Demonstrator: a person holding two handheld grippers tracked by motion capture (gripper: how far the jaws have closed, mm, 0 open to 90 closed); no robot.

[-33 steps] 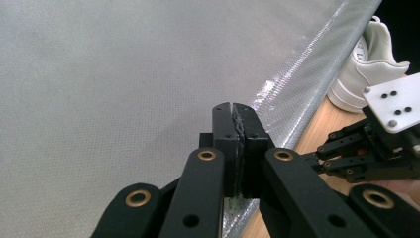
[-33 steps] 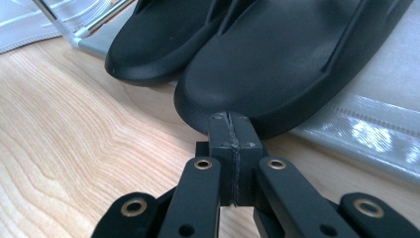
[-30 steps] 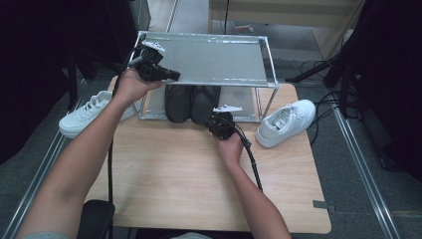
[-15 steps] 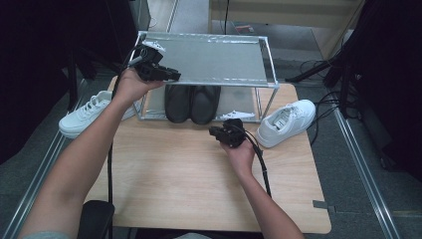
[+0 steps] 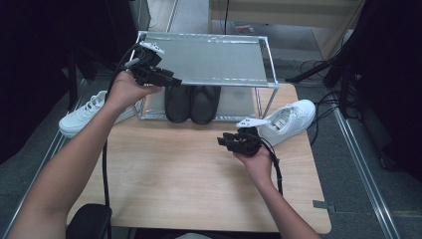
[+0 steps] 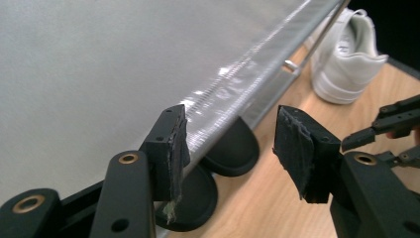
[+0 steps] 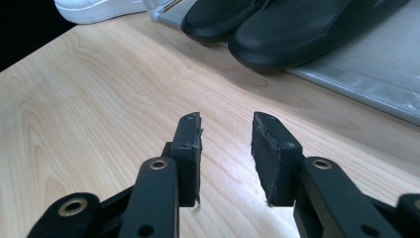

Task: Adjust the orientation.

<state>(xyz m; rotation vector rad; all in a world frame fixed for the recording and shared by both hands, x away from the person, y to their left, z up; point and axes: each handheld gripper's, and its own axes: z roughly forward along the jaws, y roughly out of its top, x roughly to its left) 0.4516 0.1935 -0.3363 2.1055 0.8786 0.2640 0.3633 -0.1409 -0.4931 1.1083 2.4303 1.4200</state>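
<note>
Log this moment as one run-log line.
left tool: jaws just opening, empty, at rack top edge | right tool: jaws just opening, empty, over table | black shoes: paired on lower shelf | white shoes: one each side of rack

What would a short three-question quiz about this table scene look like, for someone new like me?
1. True or false: the black shoes sit on the top shelf of the metal rack.
2. How many white sneakers are in the high view, and where are they?
3. Which gripper holds something: A) left gripper, B) right gripper, C) neither?

Key
1. False: they sit on the lower shelf, under the top one, toes toward the person.
2. Two: one white sneaker on the table right of the rack, another white sneaker left of the rack, past the table's edge.
3. C: both have just been opening, with nothing between their jaws.
</note>
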